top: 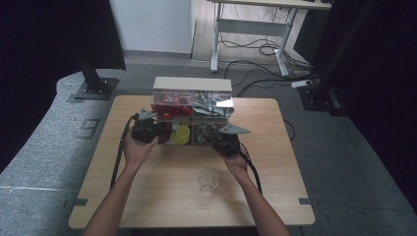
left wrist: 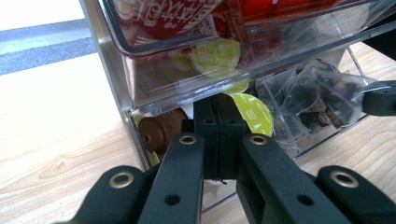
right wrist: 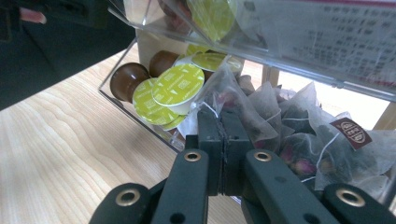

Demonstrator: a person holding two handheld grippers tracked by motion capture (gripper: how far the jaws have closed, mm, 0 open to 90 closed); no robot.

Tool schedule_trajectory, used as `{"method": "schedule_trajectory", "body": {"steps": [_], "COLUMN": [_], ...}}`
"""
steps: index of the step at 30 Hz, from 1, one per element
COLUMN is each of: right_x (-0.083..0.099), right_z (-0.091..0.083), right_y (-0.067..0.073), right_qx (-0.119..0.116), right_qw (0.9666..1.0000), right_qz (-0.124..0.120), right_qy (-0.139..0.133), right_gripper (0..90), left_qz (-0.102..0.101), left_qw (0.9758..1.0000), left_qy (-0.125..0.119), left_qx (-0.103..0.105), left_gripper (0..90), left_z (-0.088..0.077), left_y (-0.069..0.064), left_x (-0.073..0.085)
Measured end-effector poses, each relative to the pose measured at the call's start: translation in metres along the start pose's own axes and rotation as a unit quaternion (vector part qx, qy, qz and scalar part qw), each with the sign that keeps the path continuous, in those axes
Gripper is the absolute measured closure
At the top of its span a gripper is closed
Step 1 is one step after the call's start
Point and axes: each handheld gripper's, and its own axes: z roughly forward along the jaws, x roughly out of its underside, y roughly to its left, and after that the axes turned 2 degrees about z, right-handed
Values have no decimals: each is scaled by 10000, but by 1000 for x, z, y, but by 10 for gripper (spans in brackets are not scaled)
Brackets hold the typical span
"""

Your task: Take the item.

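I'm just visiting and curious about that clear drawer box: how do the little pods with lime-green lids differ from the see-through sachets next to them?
The brown plastic pods with lime-green foil lids are rigid, round and opaque; the clear mesh tea sachets are soft, crumpled and pyramid-like, showing dried flowers inside. The pods lie in the lower drawer's left part, the sachets in its right. The sachets carry strings and a small maroon paper tag; the pods don't. Both sit loosely piled in the clear plastic drawer box.

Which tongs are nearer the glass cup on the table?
Right. The right tongs are just up-left of the glass cup; the left tongs are farther left, at the organizer.
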Motion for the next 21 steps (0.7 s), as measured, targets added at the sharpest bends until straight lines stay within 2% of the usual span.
{"method": "schedule_trajectory", "body": {"steps": [6, 21], "right_x": [-1, 1], "right_z": [-10, -25], "right_y": [1, -3], "right_qx": [-32, -88], "right_qw": [9999, 9997], "right_qz": [-12, 60], "right_qy": [-121, -221], "right_gripper": [885, 885], "left_qz": [-8, 1], "left_qw": [10000, 10000], "left_qy": [-1, 5], "left_qx": [-3, 4], "left_gripper": [894, 893], "left_z": [0, 0], "left_y": [0, -1], "left_x": [0, -1]}}
